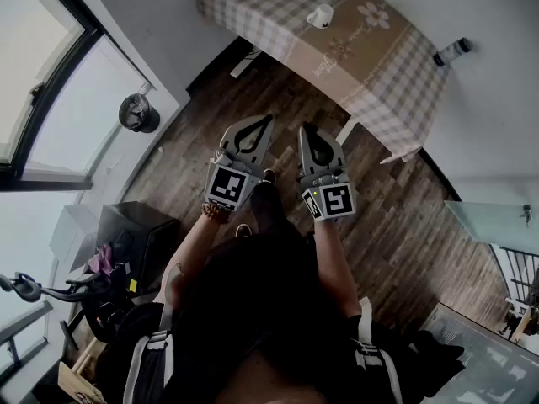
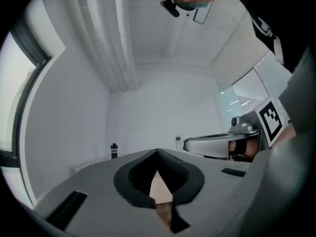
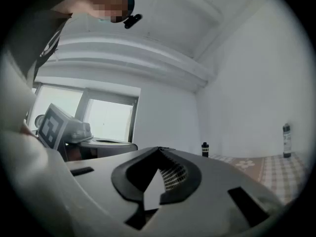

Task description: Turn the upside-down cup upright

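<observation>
A small white cup stands on a table with a checked cloth at the far end of the room; at this distance I cannot tell which way up it is. My left gripper and right gripper are held side by side over the wooden floor, well short of the table, both shut and empty. In the left gripper view the jaws meet at a point, with the right gripper beside them. The right gripper view shows its jaws together, and the cloth lies ahead to the right. Neither gripper view shows the cup.
A dark bottle lies at the table's right side. White table legs reach the floor near the grippers. A black pot sits by the window at left. An exercise bike and a glass tabletop flank me.
</observation>
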